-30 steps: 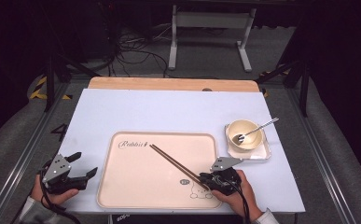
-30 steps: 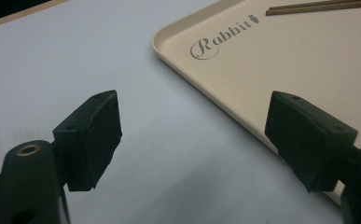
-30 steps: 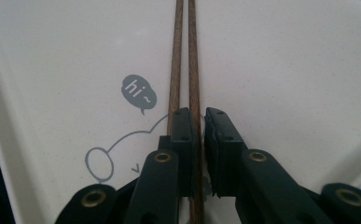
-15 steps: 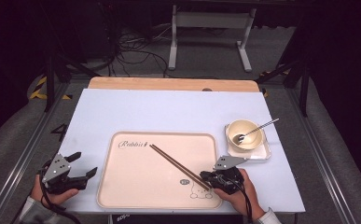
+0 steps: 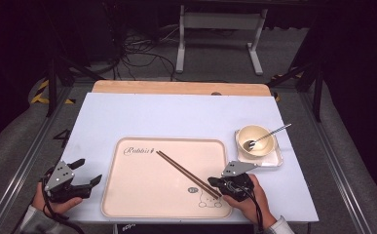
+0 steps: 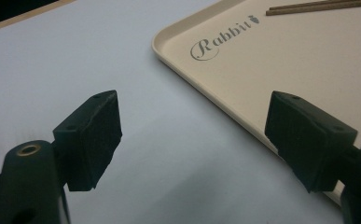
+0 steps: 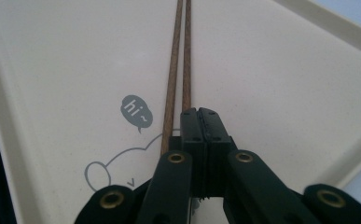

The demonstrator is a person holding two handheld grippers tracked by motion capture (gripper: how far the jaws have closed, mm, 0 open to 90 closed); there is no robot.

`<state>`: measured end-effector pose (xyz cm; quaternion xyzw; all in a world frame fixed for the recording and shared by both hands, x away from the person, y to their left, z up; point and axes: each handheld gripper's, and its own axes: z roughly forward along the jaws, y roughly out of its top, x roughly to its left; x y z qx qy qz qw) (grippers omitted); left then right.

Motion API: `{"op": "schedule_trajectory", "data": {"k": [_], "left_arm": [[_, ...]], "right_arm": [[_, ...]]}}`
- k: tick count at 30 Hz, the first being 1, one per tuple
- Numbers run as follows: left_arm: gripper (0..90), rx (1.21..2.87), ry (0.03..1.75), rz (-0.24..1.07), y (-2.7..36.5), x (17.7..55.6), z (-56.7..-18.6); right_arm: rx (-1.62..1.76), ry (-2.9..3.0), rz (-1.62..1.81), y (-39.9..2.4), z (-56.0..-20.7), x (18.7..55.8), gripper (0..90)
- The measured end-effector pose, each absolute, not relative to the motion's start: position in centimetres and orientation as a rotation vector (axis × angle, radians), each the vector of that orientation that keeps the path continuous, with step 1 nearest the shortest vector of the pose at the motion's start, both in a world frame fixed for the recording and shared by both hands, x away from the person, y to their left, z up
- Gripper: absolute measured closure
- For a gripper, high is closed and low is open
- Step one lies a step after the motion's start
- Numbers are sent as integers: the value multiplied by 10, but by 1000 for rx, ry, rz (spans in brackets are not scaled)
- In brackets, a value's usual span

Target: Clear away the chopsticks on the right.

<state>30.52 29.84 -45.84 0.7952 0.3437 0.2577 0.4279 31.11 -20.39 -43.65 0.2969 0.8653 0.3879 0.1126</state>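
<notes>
Two brown chopsticks [image 5: 188,174] lie diagonally on the cream tray [image 5: 127,195] at lower centre, bare tray surface on both sides. The right gripper [image 5: 214,182] has just clenched; its own view shows one chopstick [image 7: 186,56] entering the jaws. At lower left, the left gripper [image 5: 89,171] gapes, released. One bowl [image 5: 255,140] with one spoon [image 5: 269,135] sits at right.
</notes>
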Motion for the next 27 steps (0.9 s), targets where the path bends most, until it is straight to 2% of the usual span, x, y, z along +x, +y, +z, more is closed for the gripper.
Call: {"op": "schedule_trajectory", "data": {"k": [19, 27], "left_arm": [[198, 1981, 859, 644, 299, 306, -459], [193, 1972, 856, 661, 298, 305, -458]], "right_arm": [[809, 2522, 1183, -193, -423, 328, 900], [744, 2513, 1223, -179, -407, 339, 900]]}}
